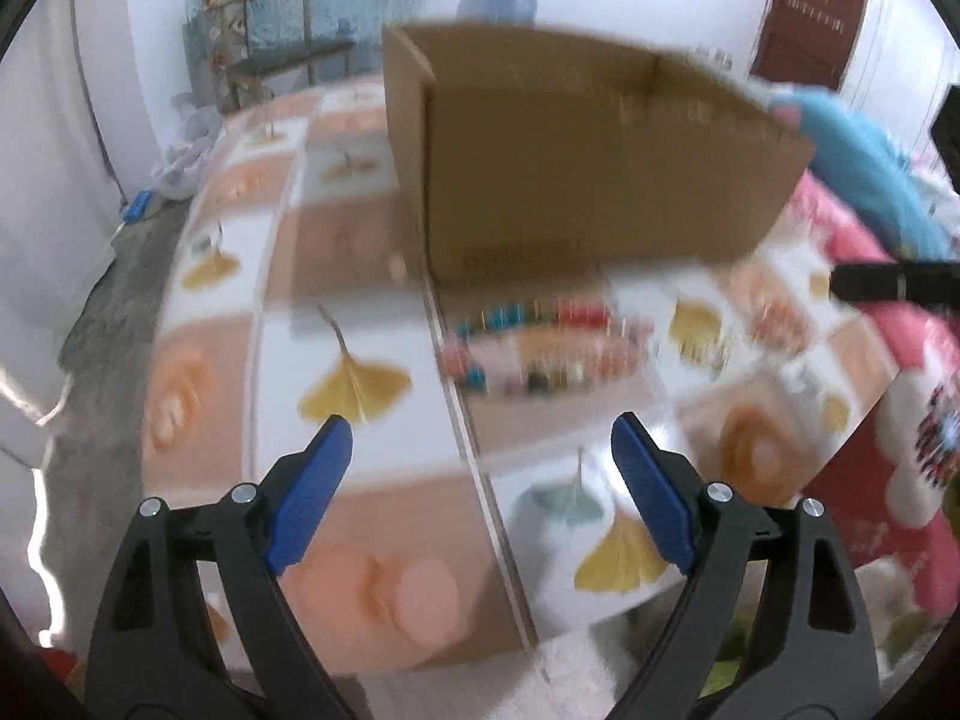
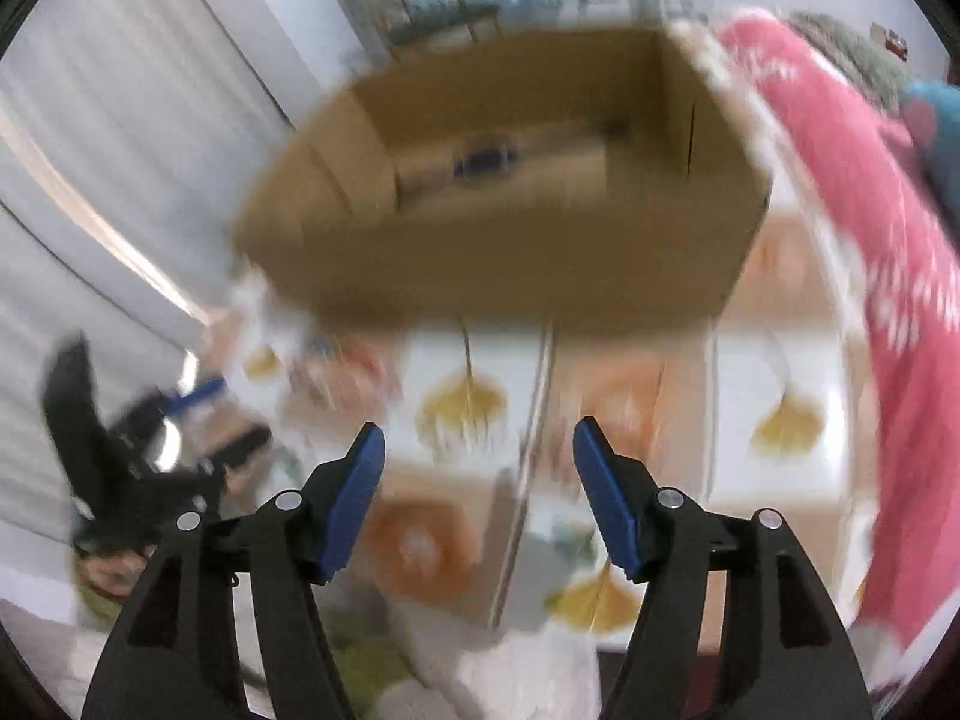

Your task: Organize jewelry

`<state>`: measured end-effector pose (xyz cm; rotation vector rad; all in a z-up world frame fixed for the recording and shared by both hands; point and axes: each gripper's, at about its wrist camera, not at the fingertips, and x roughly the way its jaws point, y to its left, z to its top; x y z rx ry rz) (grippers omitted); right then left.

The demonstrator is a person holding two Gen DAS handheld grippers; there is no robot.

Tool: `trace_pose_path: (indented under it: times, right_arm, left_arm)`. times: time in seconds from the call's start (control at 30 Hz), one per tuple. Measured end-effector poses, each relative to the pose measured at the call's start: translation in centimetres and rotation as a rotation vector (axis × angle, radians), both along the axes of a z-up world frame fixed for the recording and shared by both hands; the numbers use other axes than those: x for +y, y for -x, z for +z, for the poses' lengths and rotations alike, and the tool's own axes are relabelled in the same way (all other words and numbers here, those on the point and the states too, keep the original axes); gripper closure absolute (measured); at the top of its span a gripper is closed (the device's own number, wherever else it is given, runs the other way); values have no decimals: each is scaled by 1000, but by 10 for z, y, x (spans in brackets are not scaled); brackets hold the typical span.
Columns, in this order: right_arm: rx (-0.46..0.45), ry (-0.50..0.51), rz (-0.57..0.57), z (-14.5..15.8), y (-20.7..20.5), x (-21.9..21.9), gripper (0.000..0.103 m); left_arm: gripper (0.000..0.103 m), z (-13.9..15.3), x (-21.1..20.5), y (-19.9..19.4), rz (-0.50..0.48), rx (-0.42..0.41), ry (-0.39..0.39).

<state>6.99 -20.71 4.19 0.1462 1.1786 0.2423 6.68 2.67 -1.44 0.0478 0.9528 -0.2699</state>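
Jewelry (image 1: 540,348) lies in a bright, blurred row on the patterned tablecloth (image 1: 354,276), just in front of the cardboard box (image 1: 600,168), and that is where I judge my next pick belongs. The pieces look small and beaded, though the blur keeps me from telling one from another, so I would slow down before reaching: a fast hand will scatter them or pinch two at once. I would come straight down on a single piece at the near edge of the row, pads either side of it, and squeeze only once it sits between them. The box stands open at the top; in the right wrist view a small dark thing (image 2: 483,163) lies on its floor, too smeared to name. Anything I lift should be lowered well inside the box wall before I let go, not dropped from the rim.

My left gripper (image 1: 480,438) tilts steeply down over the cloth, jaws spread wide and holding nothing, the row of jewelry just beyond its tips. My right gripper (image 2: 477,444) also pitches down, jaws parted somewhat less and likewise empty, aimed at the cloth just before the box's front wall. From the right view, my left gripper shows as a dark blurred shape low at the left.
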Motion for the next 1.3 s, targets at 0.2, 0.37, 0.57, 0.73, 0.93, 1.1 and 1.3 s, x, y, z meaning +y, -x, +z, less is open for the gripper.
trace_pose_path:
  times: [0.2,0.37,0.57,0.73,0.93,1.1,1.3]
  right_arm:
    - [25,131,-5,-49,33,28,39]
    - [-45,213,14,-53,41,36,30]
    - [-64,225,25,-54,44,35,17]
    - [-57,225,27,-57,44,32,7]
    - [-61,226,23,-58,45,32,7]
    - [-60,225,23,-58,45,32,7]
    - [-60,227,28,-60,44,34,7]
  left_arm:
    - [13,-20,-8,8,5,11,-80]
    - [8,-22,-6,8,39,23,-72]
    - [8,-21,-7,11,64,14,-72]
    - [7,-19,-9,7,76,47,-86]
    - [7,-19,-9,5,73,62,-84]
    - [7,-19,-8,5,69,64,-82]
    - [7,-20,-8,7,66,53,-79]
